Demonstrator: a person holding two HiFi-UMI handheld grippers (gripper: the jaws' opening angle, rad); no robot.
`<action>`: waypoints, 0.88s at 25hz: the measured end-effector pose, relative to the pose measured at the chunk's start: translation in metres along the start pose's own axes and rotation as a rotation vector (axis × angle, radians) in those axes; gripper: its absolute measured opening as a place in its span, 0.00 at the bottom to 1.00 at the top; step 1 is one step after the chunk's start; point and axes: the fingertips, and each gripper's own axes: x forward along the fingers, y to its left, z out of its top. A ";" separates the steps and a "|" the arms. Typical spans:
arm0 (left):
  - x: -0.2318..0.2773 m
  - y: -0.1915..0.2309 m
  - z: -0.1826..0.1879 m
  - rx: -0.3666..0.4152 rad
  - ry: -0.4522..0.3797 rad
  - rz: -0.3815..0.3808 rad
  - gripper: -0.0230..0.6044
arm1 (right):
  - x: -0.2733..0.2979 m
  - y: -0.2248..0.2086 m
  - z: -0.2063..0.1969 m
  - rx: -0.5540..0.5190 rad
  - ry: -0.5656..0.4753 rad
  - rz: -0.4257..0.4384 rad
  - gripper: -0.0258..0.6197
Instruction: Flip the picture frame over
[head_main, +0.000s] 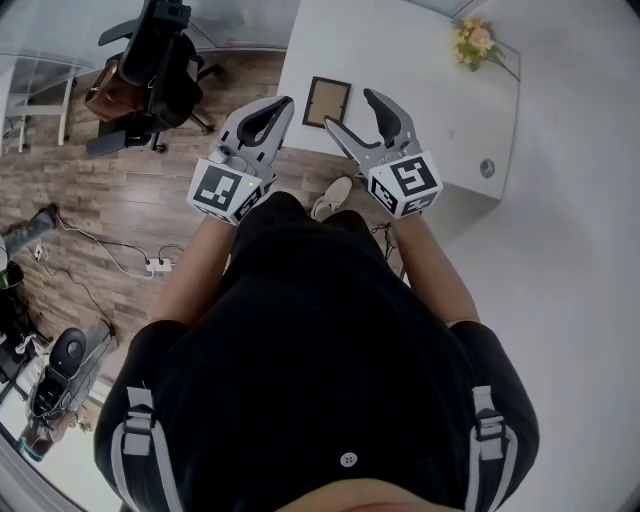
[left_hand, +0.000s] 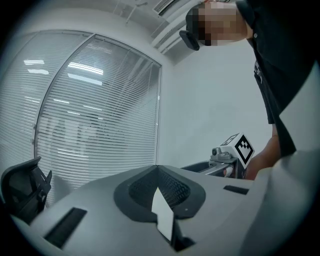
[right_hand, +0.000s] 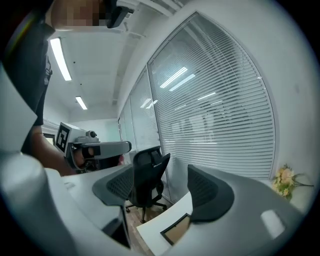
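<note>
The white table (head_main: 400, 60) stands in front of the person, with a black office chair (head_main: 150, 70) off to its left on the wood floor. The left gripper (head_main: 285, 103) has its jaws pressed together on nothing, while the right gripper (head_main: 350, 110) has its jaws spread wide and empty. The picture frame (head_main: 327, 102) lies flat near the table's near edge, untouched by either gripper, and a small bunch of flowers (head_main: 475, 40) sits at the far side.

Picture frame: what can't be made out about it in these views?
- Head view: frame too small to tell which face is up.
- Right gripper view: frame partly hidden behind a jaw of the right tool.
- Left gripper view: frame out of view; the shut left tool fills the bottom, aimed at blinds.
</note>
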 end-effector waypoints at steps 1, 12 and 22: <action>0.004 0.004 -0.002 0.004 0.004 0.006 0.05 | 0.005 -0.004 -0.003 0.004 0.006 0.000 0.58; 0.030 0.053 -0.033 0.005 0.037 -0.112 0.05 | 0.060 -0.032 -0.040 0.083 0.108 -0.179 0.57; 0.039 0.095 -0.081 0.010 0.105 -0.281 0.05 | 0.103 -0.038 -0.090 0.174 0.175 -0.411 0.57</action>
